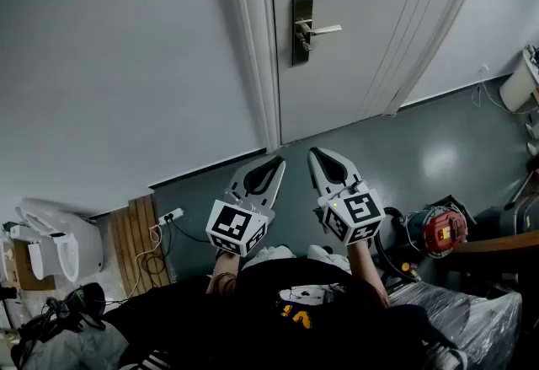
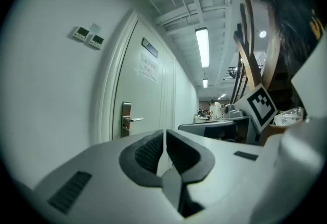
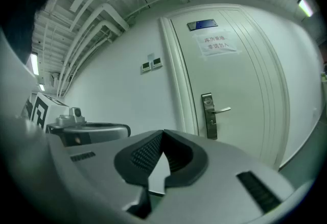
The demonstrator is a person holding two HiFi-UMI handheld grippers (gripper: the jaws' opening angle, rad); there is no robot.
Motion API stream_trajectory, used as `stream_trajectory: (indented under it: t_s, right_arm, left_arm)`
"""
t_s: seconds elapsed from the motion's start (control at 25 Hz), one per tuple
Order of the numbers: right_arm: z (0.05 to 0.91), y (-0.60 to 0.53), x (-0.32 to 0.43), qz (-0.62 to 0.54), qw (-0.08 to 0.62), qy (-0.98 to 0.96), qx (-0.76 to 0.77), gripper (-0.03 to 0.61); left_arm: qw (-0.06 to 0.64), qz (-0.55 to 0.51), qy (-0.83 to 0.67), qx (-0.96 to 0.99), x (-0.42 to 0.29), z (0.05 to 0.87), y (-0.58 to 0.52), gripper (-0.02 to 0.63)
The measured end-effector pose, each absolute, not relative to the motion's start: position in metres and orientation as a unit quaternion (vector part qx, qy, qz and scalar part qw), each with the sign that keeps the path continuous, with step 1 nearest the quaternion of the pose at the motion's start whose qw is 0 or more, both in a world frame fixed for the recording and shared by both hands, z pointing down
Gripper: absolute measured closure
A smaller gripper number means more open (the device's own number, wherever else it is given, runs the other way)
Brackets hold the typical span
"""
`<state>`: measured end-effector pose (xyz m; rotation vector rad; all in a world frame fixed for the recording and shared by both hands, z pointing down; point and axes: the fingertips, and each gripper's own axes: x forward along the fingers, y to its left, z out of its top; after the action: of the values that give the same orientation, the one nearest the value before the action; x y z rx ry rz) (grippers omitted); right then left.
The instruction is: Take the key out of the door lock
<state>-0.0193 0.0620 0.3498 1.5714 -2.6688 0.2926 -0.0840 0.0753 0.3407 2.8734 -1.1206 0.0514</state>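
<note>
The white door (image 1: 362,14) stands shut ahead of me, with a metal lock plate (image 1: 301,29) and a lever handle (image 1: 324,29) near its left edge. Just under the handle a small key (image 1: 301,43) juts from the plate; it is too small to make out well. My left gripper (image 1: 276,162) and right gripper (image 1: 317,154) are held side by side low in front of me, well short of the door. Both are shut with nothing between the pads. The lock plate (image 2: 126,118) shows far off in the left gripper view, and the plate (image 3: 208,116) likewise in the right gripper view.
The door frame (image 1: 253,40) and a white wall (image 1: 126,65) lie left of the lock. On the floor are wooden slats (image 1: 139,246) with a power strip (image 1: 170,215) at left, and a red-and-black machine (image 1: 442,229) and a plastic-wrapped bundle (image 1: 472,318) at right.
</note>
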Motion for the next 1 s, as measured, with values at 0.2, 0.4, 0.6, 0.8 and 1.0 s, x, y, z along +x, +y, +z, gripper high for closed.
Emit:
stream_trajectory:
  t_s: [0.2, 0.4, 0.6, 0.8, 1.0]
  right_arm:
    - [0.347, 0.070, -0.028, 0.097, -0.001, -0.855, 0.509, 0.574]
    - [0.348, 0.071, -0.045, 0.091, -0.009, -0.858, 0.506, 0.574]
    - [0.353, 0.076, -0.053, 0.088, 0.004, -0.857, 0.508, 0.572]
    - [0.353, 0.070, -0.048, 0.089, 0.005, -0.855, 0.511, 0.572]
    - [0.358, 0.057, -0.045, 0.097, 0.005, -0.857, 0.507, 0.572]
  left_arm:
    - [0.023, 0.016, -0.367, 0.930, -0.098, 0.340, 0.086, 0.591]
    - [0.024, 0.017, -0.367, 0.930, -0.113, 0.346, 0.089, 0.591]
    - [0.029, 0.016, -0.358, 0.933, -0.116, 0.351, 0.091, 0.591]
    - [0.030, 0.010, -0.354, 0.935, -0.113, 0.351, 0.090, 0.591]
    - [0.035, 0.013, -0.360, 0.932, -0.111, 0.357, 0.077, 0.591]
